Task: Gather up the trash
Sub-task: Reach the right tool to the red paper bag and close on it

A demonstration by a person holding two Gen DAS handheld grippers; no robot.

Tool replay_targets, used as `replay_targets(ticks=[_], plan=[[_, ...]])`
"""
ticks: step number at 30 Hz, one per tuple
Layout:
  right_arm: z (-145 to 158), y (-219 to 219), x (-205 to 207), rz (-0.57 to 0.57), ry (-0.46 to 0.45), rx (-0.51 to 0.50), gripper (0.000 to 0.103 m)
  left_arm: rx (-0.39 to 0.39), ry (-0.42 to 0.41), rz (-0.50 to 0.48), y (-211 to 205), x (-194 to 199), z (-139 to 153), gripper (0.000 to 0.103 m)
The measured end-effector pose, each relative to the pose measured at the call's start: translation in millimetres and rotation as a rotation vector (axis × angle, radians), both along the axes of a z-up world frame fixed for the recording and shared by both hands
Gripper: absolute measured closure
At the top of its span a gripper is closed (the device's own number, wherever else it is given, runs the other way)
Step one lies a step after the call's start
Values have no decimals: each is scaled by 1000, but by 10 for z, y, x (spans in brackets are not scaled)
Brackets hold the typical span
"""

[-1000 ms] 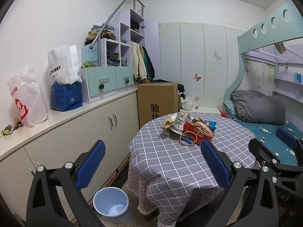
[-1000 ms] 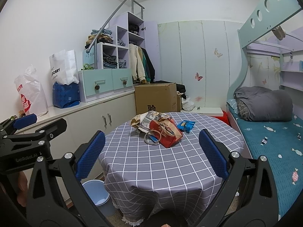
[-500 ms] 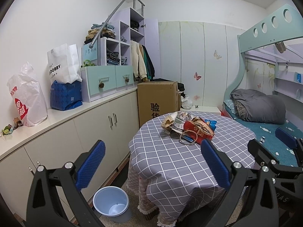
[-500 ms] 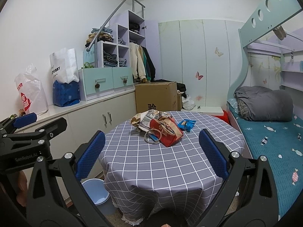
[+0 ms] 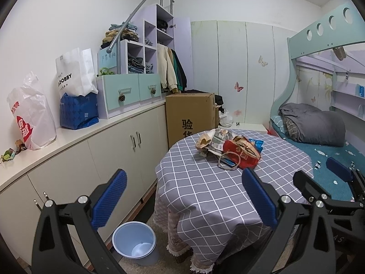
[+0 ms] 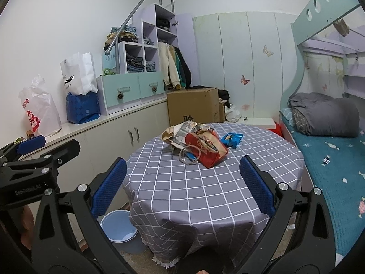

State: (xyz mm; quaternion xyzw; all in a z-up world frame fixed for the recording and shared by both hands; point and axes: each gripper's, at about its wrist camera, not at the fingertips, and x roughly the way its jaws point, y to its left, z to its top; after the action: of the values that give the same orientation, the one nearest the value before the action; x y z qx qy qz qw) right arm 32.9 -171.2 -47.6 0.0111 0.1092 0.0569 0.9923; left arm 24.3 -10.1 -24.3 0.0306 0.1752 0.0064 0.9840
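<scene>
A heap of trash lies on the round table (image 5: 205, 182) (image 6: 194, 194) with the grey checked cloth: a red paper bag (image 5: 241, 154) (image 6: 205, 147) with rope handles, crumpled paper wrappers (image 5: 209, 139) (image 6: 180, 132) and a blue snack packet (image 6: 231, 138) (image 5: 256, 143). A light blue trash bin (image 5: 134, 242) (image 6: 119, 229) stands on the floor left of the table. My left gripper (image 5: 184, 196) is open and empty, short of the table. My right gripper (image 6: 182, 182) is open and empty, over the table's near edge.
White cabinets (image 5: 95, 150) run along the left wall, with bags on top. A cardboard box (image 5: 189, 116) stands behind the table. A bunk bed (image 6: 330, 159) with a grey duvet is on the right. The left gripper shows at the left edge of the right wrist view (image 6: 34, 157).
Both grippers have drifted slightly; the table and trash sit a little differently in view. Both stay open and empty.
</scene>
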Motion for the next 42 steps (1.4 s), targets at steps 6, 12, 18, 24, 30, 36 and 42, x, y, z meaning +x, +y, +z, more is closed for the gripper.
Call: replay_targets(ticks=[6,12,18,24,30,36,42], plan=[[-82,-38,254,-12,28,1,6,-14,49,-7,91,255,-83,4],[-233,-161,664,-32,123,29,6,-71,137,-19,201,751,-266,4],[-424,-323,1148,-56,209,40,6,-110,252,-85,99,1396,-520,4],[-565,-538,1595,-98,272,25,6,-105,342,-168,-225,2033,-788,5],[-672,-761,1982,-88,333,62,6,-153,432,-228,-455,2635,-1056,28],[-695,-808,2328,-58,381,66,6,-144,472,-224,-572,3035,-1200,41],[-732,-851,2656,-3,461,105,6,-172,536,-258,-604,3285,-1292,80]])
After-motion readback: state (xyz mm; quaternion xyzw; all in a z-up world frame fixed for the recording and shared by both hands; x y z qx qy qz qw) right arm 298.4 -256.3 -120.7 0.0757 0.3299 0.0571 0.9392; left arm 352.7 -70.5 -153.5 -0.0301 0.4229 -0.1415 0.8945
